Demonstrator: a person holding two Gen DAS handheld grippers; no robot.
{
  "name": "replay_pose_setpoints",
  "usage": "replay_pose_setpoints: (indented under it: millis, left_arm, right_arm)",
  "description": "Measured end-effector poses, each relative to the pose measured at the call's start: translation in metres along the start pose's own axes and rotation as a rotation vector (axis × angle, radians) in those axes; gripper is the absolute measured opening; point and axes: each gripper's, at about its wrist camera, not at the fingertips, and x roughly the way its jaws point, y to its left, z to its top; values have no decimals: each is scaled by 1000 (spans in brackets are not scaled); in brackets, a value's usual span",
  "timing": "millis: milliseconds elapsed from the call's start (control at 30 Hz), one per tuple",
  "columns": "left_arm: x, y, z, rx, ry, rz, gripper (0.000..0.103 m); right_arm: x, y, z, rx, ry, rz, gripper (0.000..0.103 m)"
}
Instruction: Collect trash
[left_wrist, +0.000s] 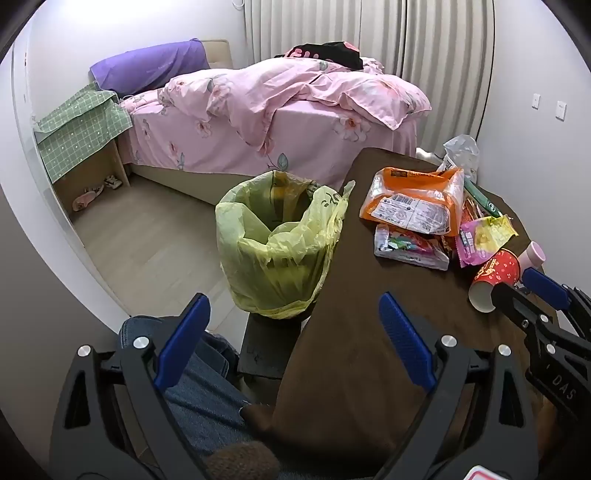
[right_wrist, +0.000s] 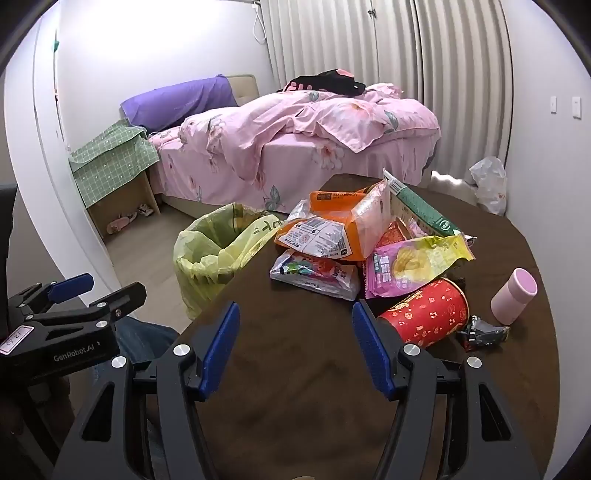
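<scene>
Fingers: both pairs stood spread wide, nothing between the blue pads. The left gripper (left_wrist: 295, 332) hung over the near table edge, angled down toward the bin, its gap framing floor, the person's denim-clad leg (left_wrist: 199, 387) and tabletop. The right gripper (right_wrist: 293, 339) hovered above bare tabletop just short of the litter; its right finger (right_wrist: 373, 350) sat just beside the red cup, contact not determinable.

Item 1. Bin with yellow-green liner (left_wrist: 275, 247): stood on the floor against the table's left edge, mouth open and liner folded over the rim, apparently so litter could be dropped straight off the table. Looked nearly empty.

Item 2. Round table under dark brown cloth (right_wrist: 295, 387): bore all the litter, heaped toward its far side.

Item 3. Orange snack bag (right_wrist: 340, 225): topmost of the heap, label side up, lying across other wrappers.

Item 4. White printed wrapper (right_wrist: 314, 275): flat, nearest the bin side.

Item 5. Pink-and-yellow packet (right_wrist: 406, 266): crumpled, resting against the cup.

Item 6. Green-and-white sleeve (right_wrist: 417, 210): propped aslant behind the heap.

Item 7. Red paper cup (right_wrist: 424, 314): on its side, mouth toward the right gripper, the closest candidate for a first pick.

Item 8. Pink tumbler (right_wrist: 513, 295): tilted, apart from the heap; possibly not trash.

Item 9. Dark crumpled foil (right_wrist: 484, 332): beside the cup.

Status, judged: collecting not yet begun.
</scene>
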Motion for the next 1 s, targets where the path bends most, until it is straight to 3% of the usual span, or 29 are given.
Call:
replay_pose_setpoints:
  millis: [1000]
  left_arm:
    - [-13,0,6,15,-41,-6,88]
  right_arm:
    - [-3,-3,7,5,-49,-25,60]
